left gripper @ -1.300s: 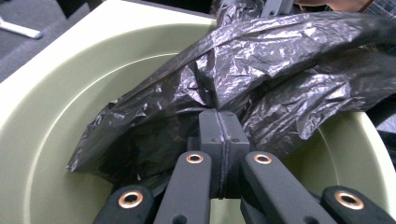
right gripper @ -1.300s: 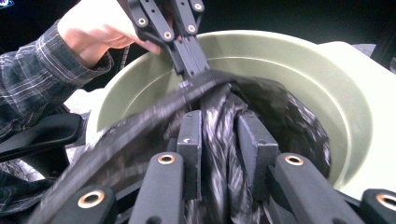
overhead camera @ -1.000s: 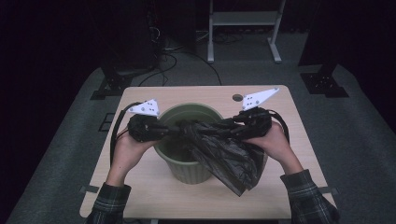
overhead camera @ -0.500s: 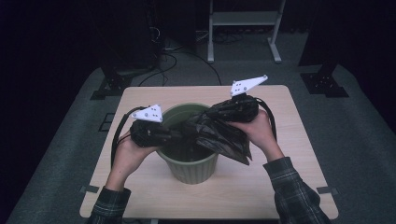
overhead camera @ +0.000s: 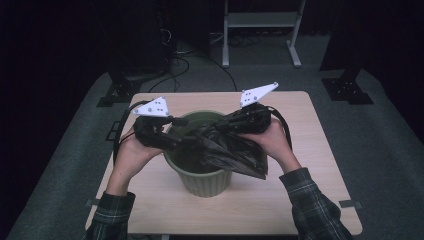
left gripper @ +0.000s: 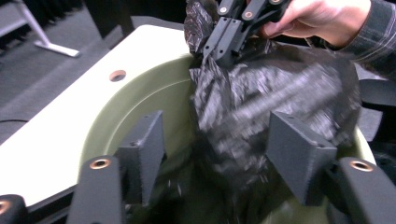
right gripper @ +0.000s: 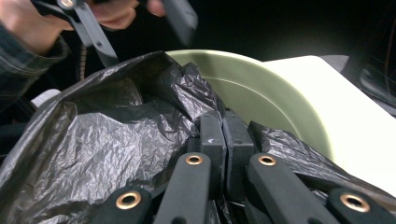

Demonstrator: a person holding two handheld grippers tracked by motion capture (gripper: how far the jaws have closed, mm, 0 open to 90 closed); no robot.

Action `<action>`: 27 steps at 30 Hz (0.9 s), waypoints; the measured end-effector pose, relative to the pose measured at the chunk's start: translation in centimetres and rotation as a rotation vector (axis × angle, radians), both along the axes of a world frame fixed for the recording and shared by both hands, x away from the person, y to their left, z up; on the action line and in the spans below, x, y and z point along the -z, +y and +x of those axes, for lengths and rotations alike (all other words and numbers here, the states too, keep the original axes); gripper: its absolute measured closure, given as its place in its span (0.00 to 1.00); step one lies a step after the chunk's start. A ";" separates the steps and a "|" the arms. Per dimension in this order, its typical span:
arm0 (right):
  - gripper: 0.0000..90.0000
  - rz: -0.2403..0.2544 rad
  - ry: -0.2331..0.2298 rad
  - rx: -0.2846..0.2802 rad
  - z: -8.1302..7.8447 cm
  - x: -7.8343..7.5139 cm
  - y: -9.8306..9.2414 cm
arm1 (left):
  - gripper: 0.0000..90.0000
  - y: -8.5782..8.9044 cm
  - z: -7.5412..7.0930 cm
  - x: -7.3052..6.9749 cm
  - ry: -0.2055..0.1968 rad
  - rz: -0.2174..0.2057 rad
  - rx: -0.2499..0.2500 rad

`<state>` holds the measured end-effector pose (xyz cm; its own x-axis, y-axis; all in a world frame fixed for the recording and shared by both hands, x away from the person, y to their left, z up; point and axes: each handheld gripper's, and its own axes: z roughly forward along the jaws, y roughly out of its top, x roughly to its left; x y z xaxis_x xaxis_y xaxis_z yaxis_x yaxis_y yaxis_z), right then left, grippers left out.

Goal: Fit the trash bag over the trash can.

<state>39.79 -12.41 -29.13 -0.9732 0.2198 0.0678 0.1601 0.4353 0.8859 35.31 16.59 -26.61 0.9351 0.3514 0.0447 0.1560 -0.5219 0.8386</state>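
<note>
Landmark: green bin (overhead camera: 202, 177), upright at desk (overhead camera: 320, 150) centre.
Black bag (overhead camera: 232, 152): draped across the bin's right rim, part hanging inside.
Right gripper (right gripper: 223, 135): above the bin's right rim, clamped tight on a bag fold.
Left gripper (left gripper: 215, 154): above the bin's left rim; jaws have just been opening, bag between them, pads clear.

- The bin (overhead camera: 202, 175) stands on the table (overhead camera: 320, 200), about midway between its left and right edges.
- The bin bag (overhead camera: 230, 150) hangs over the bin's mouth, draping across its right rim.
- The left gripper (overhead camera: 172, 142) sits at the bin's left rim.
- The right gripper (overhead camera: 227, 125) sits above the far right rim.
</note>
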 end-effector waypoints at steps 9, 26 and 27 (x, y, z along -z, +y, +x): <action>0.99 0.039 -0.006 -0.049 -0.2 -0.4 0.2 | 0.56 -2.4 1.2 1.9 0.061 0.038 0.091; 0.69 0.065 -0.033 0.099 -1.3 -1.6 -6.0 | 0.98 -0.1 0.9 2.2 0.072 0.023 -0.015; 0.68 0.065 -0.029 0.108 -1.4 -1.5 -6.7 | 0.98 -0.1 0.9 2.3 0.075 0.020 -0.018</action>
<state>38.34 -19.06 -27.65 -0.9458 0.3195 0.0578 0.1769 0.3580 0.9168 36.19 16.54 -28.91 0.9298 0.3675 -0.0181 0.2275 -0.5354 0.8134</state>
